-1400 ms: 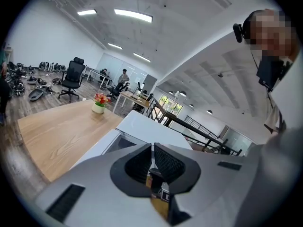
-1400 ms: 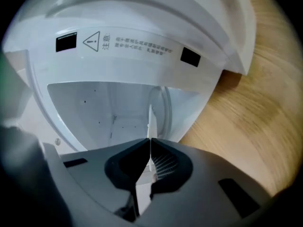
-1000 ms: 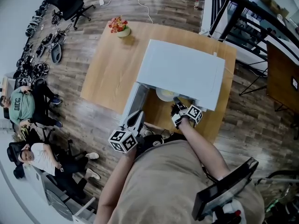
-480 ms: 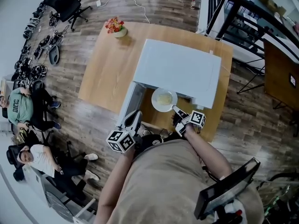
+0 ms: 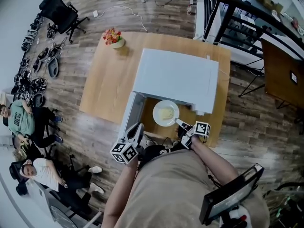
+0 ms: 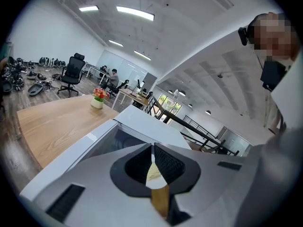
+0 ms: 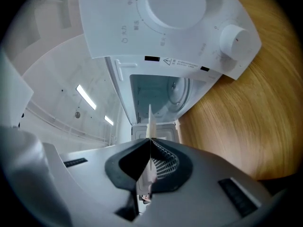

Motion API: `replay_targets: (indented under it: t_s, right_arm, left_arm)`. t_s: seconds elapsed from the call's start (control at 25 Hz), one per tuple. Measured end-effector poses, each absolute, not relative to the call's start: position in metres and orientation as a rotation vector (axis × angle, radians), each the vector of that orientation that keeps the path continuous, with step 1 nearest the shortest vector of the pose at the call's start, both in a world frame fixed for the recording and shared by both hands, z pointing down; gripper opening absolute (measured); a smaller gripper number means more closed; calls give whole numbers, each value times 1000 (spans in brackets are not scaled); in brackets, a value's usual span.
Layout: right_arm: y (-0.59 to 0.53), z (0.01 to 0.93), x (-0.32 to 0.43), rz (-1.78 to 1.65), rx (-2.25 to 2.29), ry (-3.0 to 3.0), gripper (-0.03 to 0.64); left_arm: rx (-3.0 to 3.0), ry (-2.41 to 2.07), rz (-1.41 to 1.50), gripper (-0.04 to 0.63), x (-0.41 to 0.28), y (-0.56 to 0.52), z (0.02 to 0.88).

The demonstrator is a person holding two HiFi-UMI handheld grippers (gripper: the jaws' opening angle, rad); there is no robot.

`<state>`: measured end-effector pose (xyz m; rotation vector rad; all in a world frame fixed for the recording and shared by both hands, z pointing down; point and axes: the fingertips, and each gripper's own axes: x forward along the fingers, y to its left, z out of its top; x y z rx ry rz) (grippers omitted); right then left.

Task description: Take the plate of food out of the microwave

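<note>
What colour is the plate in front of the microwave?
White plate, with pale yellow food on it; the head view shows it best.

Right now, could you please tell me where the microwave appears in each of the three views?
Head view: microwave at centre, door open.
Left gripper view: centre, white top beyond its open door.
Right gripper view: upper centre, control panel above the open cavity.
Shared landmark: the wooden table.

The microwave (image 5: 178, 77) is hiding its cavity from above, and the torso (image 5: 175, 184) is covering part of the table (image 5: 107, 80).
</note>
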<state>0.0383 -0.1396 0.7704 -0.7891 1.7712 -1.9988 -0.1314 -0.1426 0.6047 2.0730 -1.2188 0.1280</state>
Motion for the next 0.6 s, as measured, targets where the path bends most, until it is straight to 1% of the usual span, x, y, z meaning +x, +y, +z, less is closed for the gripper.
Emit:
replay_targets:
  t_s: [0.6]
  right_arm:
    - [-120,695,44,-1959,-672,1928,12]
  left_arm:
    - [2039,-1287,32,2,-165,-148,612]
